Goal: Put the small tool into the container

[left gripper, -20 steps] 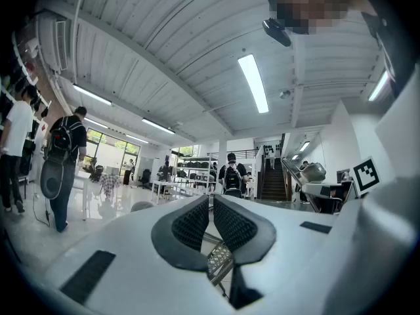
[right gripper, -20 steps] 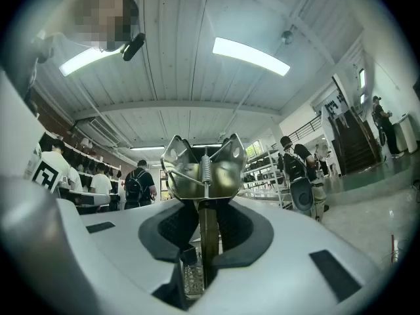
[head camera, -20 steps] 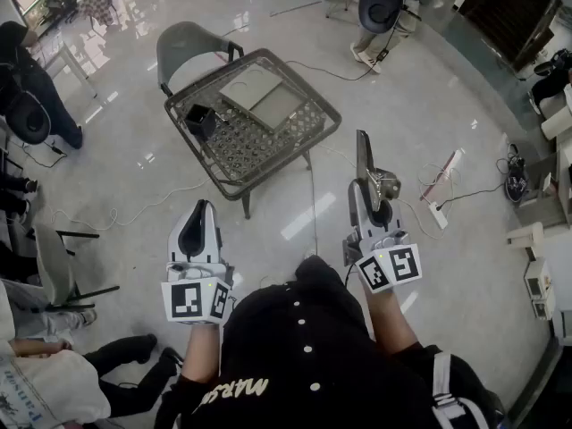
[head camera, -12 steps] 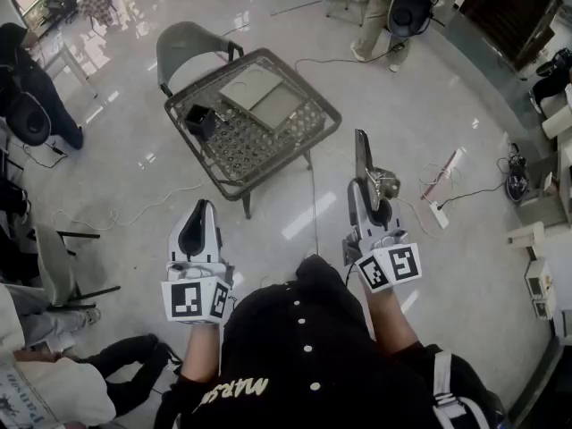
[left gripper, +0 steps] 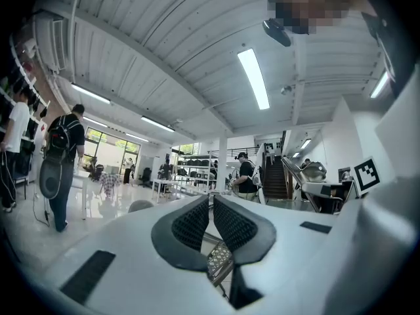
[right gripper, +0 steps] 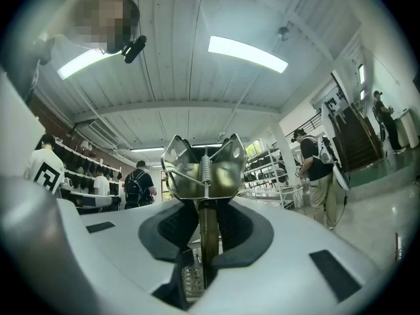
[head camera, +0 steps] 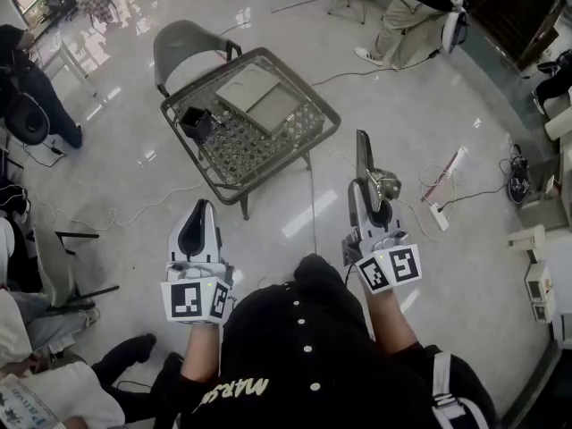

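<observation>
A metal spring tool [head camera: 368, 164] with a long flat handle stands upright in my right gripper [head camera: 371, 193], which is shut on it, over the floor to the right of the table. In the right gripper view the tool's handle [right gripper: 203, 241] is pinched between the dark pads, and its sprung head [right gripper: 203, 172] rises above them. My left gripper [head camera: 198, 211] hangs shut and empty at the lower left; its pads [left gripper: 197, 222] meet with nothing between them. The black container [head camera: 198, 123] sits on the left part of the mesh table [head camera: 268, 164], well ahead of both grippers.
A grey flat board [head camera: 259, 96] lies on the table's far side. A grey chair [head camera: 183, 47] stands behind the table. Cables and a power strip [head camera: 438, 213] lie on the glossy floor to the right. People stand at the top right and sit along the left edge.
Both grippers stay where they were, the tool still gripped. The person at the top of the head view has walked to the right.
</observation>
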